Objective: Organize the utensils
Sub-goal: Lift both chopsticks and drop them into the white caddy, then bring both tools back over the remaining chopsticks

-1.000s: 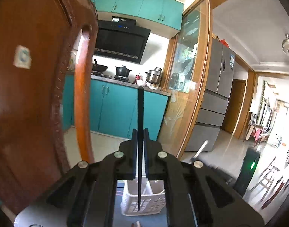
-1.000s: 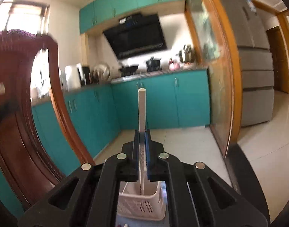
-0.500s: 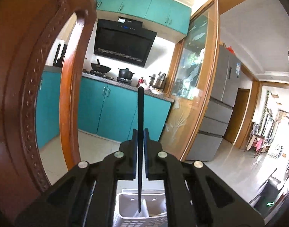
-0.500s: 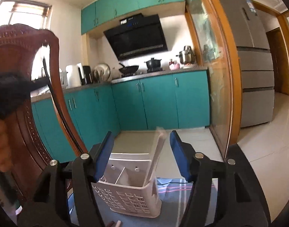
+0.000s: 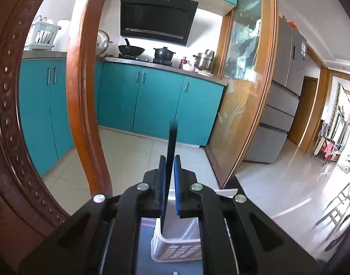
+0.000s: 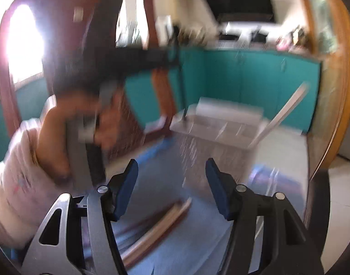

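Observation:
My left gripper is shut on a black chopstick that stands nearly upright, its lower end inside the white slotted basket. In the blurred right wrist view the same chopstick reaches down into the basket's left side, and a person's hand holds that gripper. A white chopstick leans out of the basket's right corner. My right gripper is open and empty, pointing down over the blue cloth short of the basket.
Several more chopsticks lie on the blue cloth just below my right gripper. A carved wooden chair back stands close on the left. Behind are teal cabinets, a glass door and tiled floor.
My right gripper opened and let the white chopstick drop into the basket, then tipped down towards the cloth. My left gripper sank with the black chopstick, closer to the basket.

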`<state>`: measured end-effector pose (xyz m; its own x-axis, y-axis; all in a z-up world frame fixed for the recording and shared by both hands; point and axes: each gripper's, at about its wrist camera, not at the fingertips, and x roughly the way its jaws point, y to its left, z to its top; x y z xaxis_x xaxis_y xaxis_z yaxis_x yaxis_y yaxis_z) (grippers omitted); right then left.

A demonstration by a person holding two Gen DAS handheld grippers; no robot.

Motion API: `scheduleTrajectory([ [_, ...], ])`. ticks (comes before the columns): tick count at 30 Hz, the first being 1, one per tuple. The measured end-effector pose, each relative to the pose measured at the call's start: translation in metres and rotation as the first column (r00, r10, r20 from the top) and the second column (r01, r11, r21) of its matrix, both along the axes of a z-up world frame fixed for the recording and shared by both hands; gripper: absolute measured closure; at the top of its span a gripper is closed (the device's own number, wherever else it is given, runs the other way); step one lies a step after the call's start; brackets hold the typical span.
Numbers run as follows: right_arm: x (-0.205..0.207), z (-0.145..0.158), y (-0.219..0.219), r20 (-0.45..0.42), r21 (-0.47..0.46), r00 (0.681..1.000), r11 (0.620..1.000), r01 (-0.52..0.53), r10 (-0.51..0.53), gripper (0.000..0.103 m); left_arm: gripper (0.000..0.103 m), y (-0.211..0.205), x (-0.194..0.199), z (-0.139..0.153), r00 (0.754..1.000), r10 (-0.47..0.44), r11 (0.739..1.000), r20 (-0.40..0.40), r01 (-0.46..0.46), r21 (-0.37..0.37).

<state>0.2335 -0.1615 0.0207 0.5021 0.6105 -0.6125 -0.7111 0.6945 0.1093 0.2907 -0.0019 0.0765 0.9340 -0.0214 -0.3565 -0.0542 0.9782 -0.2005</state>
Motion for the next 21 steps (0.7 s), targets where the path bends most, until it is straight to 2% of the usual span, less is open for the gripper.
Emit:
scheduleTrajectory([
  [3, 0.019, -0.035, 0.016, -0.143, -0.108, 0.988, 0.993, 0.049, -0.065, 0.043, 0.088, 0.000, -0.005, -0.004, 1.000, -0.007, 1.000, -0.004, 0.007, 0.001],
  [7, 0.040, -0.077, 0.026, -0.279, -0.203, 0.941, 0.970, 0.134, -0.189, 0.059, 0.070, 0.010, -0.032, -0.011, 1.000, 0.011, 0.999, 0.019, -0.011, -0.035],
  [9, 0.042, -0.091, 0.032, -0.301, -0.230, 0.929, 0.962, 0.147, -0.214, 0.063, 0.069, 0.014, -0.049, -0.024, 1.000, 0.013, 0.999, 0.008, -0.013, -0.036],
  [11, 0.043, -0.102, 0.042, -0.320, -0.238, 0.921, 0.960, 0.150, -0.224, 0.064, 0.064, 0.016, -0.062, -0.041, 0.999, 0.038, 0.999, -0.021, -0.039, -0.003],
  [13, 0.041, -0.103, 0.051, -0.294, -0.243, 0.926, 0.956, 0.168, -0.237, 0.064, 0.064, 0.018, -0.071, -0.065, 0.993, 0.075, 0.997, -0.090, -0.071, 0.039],
  [15, 0.041, -0.103, 0.056, -0.285, -0.241, 0.926, 0.953, 0.182, -0.249, 0.064, 0.064, 0.025, -0.075, -0.084, 0.980, 0.090, 0.996, -0.176, -0.086, 0.027],
  [17, 0.040, -0.103, 0.060, -0.281, -0.238, 0.926, 0.953, 0.189, -0.254, 0.064, 0.063, 0.031, -0.079, -0.091, 0.975, 0.095, 0.995, -0.200, -0.093, 0.017],
  [21, 0.033, -0.104, 0.075, -0.265, -0.228, 0.936, 0.958, 0.174, -0.233, 0.064, 0.057, 0.038, -0.086, -0.097, 0.971, 0.125, 0.991, -0.205, -0.112, 0.070],
])
